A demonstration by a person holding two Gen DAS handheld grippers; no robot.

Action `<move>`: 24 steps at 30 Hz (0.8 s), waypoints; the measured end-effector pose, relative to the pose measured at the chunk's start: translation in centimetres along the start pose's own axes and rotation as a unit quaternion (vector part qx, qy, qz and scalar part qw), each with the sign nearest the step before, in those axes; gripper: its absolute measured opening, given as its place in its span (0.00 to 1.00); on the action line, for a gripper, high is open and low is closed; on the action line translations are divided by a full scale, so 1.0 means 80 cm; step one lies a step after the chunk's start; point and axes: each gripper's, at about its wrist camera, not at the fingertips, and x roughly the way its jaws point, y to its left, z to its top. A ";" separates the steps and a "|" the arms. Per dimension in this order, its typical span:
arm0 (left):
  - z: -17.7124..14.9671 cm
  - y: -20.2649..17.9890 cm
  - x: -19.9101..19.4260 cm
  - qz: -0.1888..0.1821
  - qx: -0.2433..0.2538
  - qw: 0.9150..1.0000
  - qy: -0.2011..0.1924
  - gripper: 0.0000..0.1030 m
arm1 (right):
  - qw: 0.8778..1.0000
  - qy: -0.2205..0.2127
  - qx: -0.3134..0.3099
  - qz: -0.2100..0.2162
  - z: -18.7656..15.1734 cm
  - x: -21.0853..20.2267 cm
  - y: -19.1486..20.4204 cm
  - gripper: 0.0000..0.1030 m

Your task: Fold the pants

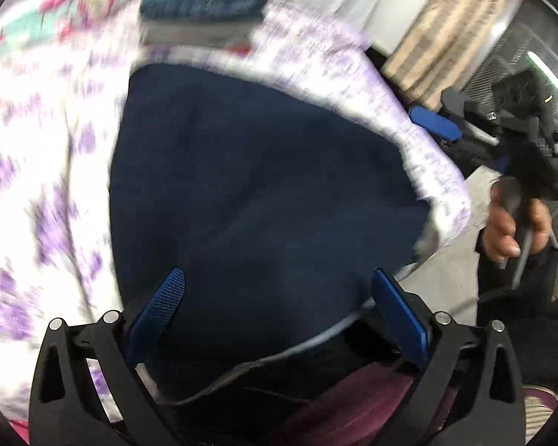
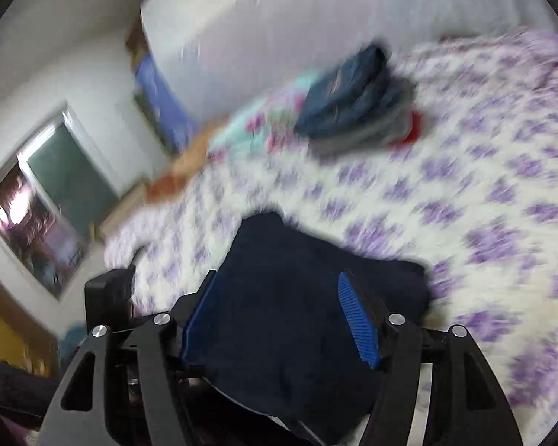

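One navy pants (image 1: 256,193), one stack of folded clothes (image 1: 204,3) (blurred), two grippers.

The bed (image 2: 483,186) carries everything, covered by a white sheet (image 1: 37,156) with a purple flower print. The navy pants (image 1: 249,186) lie flat on the sheet near the bed's edge. Further back sits 1 stack of folded clothes (image 2: 357,100): blue on top, grey beneath, a strip of red at the bottom. Just beside the stack lies a teal cloth (image 2: 256,122) with pink flowers.
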 end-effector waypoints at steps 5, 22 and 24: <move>-0.008 -0.002 -0.012 -0.006 0.020 0.999 -0.034 0.95 | 0.996 0.047 -0.020 -0.069 -0.008 0.070 -0.018 0.65; -0.007 0.005 0.000 -0.056 0.038 0.998 -0.015 0.95 | 0.973 0.188 0.102 0.086 0.114 0.301 0.016 0.00; -0.006 0.005 0.000 -0.057 0.041 0.997 -0.014 0.95 | 0.981 0.157 0.105 0.043 0.117 0.281 0.002 0.10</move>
